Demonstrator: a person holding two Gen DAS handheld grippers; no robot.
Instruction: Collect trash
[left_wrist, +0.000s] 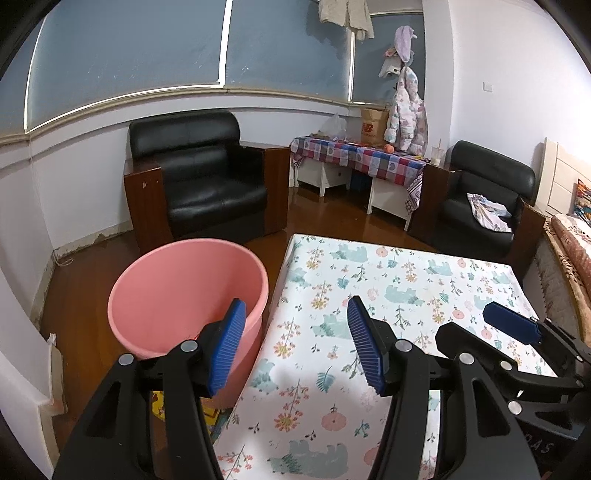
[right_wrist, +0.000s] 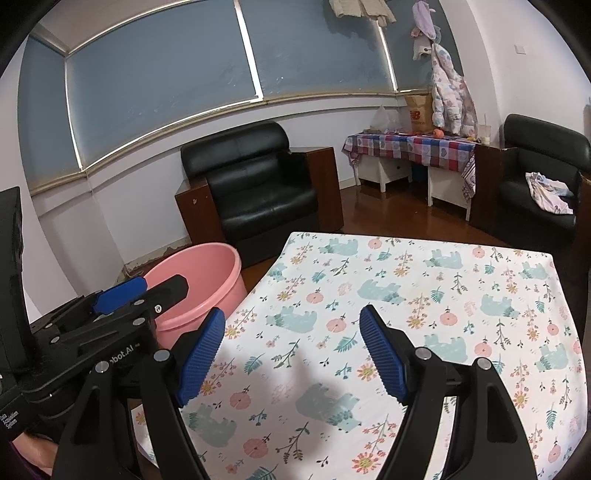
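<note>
The left gripper (left_wrist: 295, 347) hangs over the near left edge of the table (left_wrist: 402, 273), its blue pads wide apart and holding nothing. The right gripper (right_wrist: 291, 354) is beside it over the flowered cloth, also spread and empty. The pink bucket (left_wrist: 177, 280) stands on the floor, just beside the table's left side.

Hidden and cut-off parts

The pink tub's (left_wrist: 177, 295) bottom was hidden by the left tool (left_wrist: 295, 347); the surface's (right_wrist: 424, 266) near edge was cut off.
</note>
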